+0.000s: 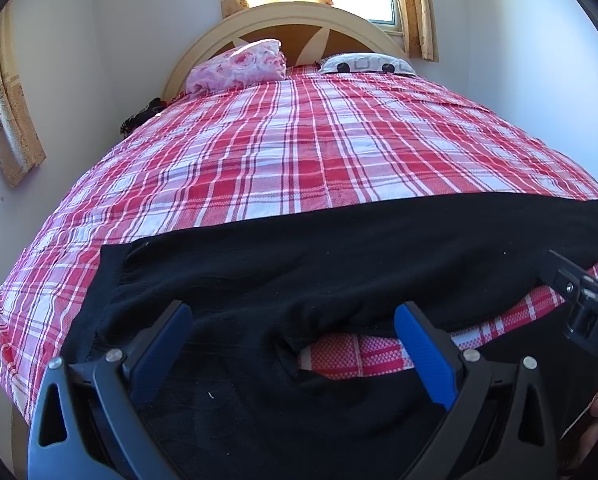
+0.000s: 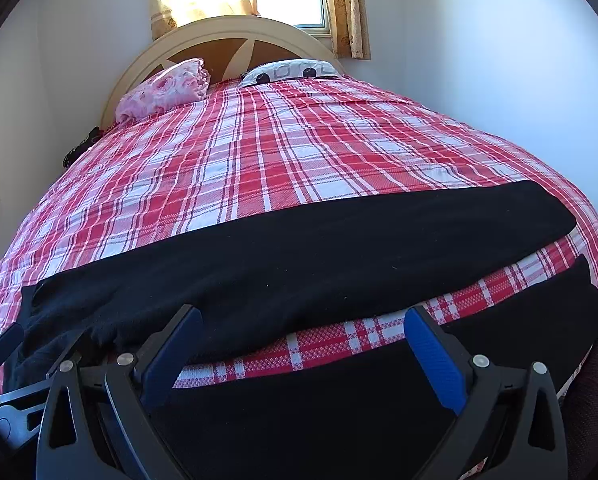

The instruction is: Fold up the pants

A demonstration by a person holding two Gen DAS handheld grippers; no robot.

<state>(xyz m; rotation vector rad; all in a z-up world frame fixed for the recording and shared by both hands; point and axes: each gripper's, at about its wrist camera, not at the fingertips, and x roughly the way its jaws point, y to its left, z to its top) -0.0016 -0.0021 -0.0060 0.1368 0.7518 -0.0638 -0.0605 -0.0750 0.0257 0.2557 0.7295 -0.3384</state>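
Observation:
Black pants (image 1: 339,248) lie flat across the near end of a bed, waistband to the left and both legs running to the right. A strip of plaid sheet shows between the two legs. My left gripper (image 1: 295,320) hovers open over the crotch area, blue pads (image 1: 423,352) wide apart and nothing pinched. In the right wrist view the pants (image 2: 299,248) span the frame. My right gripper (image 2: 303,316) stands open over the gap between the far leg and the near leg (image 2: 339,408). Each gripper shows at the other view's edge: the right gripper (image 1: 587,300), the left gripper (image 2: 3,364).
The bed carries a red and white plaid sheet (image 1: 299,140). A pink floral pillow (image 1: 235,66) and a white patterned pillow (image 1: 367,63) lie by the curved headboard (image 1: 299,20). A dark item (image 1: 139,116) sits at the bed's left side. Curtained windows and walls surround the bed.

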